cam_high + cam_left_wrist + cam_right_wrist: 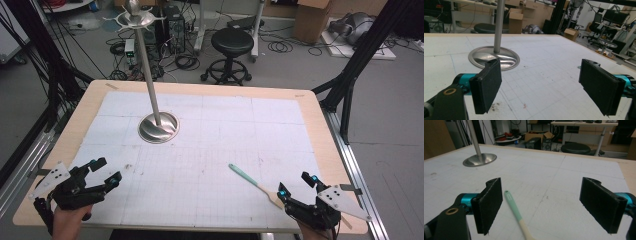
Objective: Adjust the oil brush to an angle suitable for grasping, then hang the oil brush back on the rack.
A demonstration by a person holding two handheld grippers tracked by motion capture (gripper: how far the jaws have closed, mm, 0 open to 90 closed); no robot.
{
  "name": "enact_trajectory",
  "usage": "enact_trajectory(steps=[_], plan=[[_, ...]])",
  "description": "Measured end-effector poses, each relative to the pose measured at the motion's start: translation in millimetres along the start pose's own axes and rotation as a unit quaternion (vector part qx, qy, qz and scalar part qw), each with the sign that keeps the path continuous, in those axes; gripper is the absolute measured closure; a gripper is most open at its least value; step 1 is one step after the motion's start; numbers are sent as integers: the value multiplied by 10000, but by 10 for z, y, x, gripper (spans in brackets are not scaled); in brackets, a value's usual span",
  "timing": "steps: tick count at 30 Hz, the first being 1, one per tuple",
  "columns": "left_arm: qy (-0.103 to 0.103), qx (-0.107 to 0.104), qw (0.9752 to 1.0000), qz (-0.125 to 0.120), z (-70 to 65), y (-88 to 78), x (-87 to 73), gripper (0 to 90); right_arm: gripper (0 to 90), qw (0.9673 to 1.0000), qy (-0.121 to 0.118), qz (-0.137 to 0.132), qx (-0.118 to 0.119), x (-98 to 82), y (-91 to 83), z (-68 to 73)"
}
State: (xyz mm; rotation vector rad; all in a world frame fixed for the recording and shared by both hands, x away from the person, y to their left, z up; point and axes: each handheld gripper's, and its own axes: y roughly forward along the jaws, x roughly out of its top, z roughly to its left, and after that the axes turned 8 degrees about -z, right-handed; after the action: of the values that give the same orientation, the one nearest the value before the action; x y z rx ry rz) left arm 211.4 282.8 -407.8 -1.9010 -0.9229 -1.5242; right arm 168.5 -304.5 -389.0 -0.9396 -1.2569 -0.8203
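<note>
On the gridded mat (210, 150), a spatula (252, 181) lies just beside the wide-open right hand-held gripper (296, 184).

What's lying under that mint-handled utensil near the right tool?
The utensil lies flat on the white gridded mat covering the wooden table. Its far end goes under the open right tool, so what kind of utensil it is stays hidden.

Steel stand (158, 126): round base on surface (210, 95) at about 11 o'clock of centre, pole upright, hooked crown on top. White gridded mat (280, 130) covers surface. Black stool (232, 42) on floor at 12 o'clock; cardboard box (311, 17) at 1 o'clock.
</note>
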Motion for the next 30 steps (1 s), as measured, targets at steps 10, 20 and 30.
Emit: enact_trajectory(steps=[10,20,30], plan=[[30,-45,10000,48,-10,34,-9,194,178,10000,10,86,46,-19,28,-24],[55,-39,9999,85,-21,37,-15,194,178,9965,-395,572,474,-61,320,95],[131,-110,9997,195,-78,78,-28,200,270,9887,-364,1248,752,-249,546,75]])
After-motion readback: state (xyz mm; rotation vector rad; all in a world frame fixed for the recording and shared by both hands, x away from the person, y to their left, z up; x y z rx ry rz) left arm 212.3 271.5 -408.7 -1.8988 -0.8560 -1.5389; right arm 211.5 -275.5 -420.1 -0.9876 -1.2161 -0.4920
